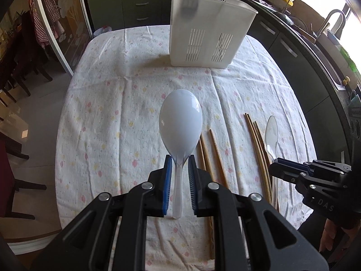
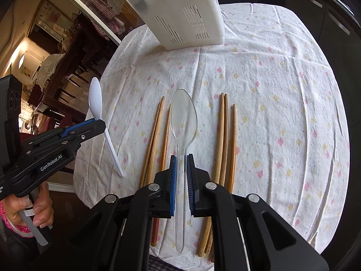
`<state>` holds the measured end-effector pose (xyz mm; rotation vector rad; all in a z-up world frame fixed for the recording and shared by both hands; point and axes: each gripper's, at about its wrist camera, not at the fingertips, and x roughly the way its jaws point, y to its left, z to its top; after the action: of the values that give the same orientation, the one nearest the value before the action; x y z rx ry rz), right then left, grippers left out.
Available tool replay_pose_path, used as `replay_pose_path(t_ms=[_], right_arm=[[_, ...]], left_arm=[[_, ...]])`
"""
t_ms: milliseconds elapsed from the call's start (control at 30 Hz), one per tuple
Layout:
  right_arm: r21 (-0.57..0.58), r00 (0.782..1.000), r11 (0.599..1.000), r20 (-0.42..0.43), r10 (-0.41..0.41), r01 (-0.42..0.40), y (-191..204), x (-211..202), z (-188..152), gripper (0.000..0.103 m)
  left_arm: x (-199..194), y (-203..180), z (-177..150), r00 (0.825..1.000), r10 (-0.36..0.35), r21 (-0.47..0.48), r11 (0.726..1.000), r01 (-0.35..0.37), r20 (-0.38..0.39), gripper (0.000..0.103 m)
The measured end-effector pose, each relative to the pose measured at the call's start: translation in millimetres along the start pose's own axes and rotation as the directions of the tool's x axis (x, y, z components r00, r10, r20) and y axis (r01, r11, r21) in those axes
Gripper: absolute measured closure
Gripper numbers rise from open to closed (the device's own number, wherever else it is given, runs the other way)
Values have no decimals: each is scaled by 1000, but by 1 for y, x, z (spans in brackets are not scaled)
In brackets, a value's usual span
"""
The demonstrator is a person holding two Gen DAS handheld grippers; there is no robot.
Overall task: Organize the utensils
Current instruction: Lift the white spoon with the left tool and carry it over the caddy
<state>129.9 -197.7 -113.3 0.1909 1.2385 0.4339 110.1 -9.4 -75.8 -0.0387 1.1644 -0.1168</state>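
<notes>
While the white utensil caddy [image 1: 209, 33] stands upright at the table's far edge (ahead of both tools), left gripper [image 1: 179, 164] clamps a white rice paddle [image 1: 180, 126], right gripper [image 2: 181, 164] a clear plastic spoon [image 2: 183, 122], handles rearward.

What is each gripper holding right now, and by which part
The left gripper holds the white rice paddle by the top of its handle, just below the bowl. The right gripper holds the clear plastic spoon by its handle.
</notes>
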Motion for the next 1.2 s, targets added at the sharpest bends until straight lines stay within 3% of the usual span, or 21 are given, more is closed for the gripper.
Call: replay_pose_path(t_ms=[433,800,1033,1200], right_arm=[[-1,999,999,21,45,-45,-6,-17,-2,93],[7,999,999,12,35,-35,-8,-16,-3,93],[9,999,999,16,35,-35,-10,-18,0,93],[13,999,999,19,43,-43,-11,-21,0,93]], left_arm=[[-2,-5,0,1000,-7,21,1000,7,10,89],[50,-6,13,991,29,20,999,-27,-130,90],[69,-11,21,985,46,22,999,-43,-167,90],[83,-19,25,978,97,39,995,-91,-184,89]])
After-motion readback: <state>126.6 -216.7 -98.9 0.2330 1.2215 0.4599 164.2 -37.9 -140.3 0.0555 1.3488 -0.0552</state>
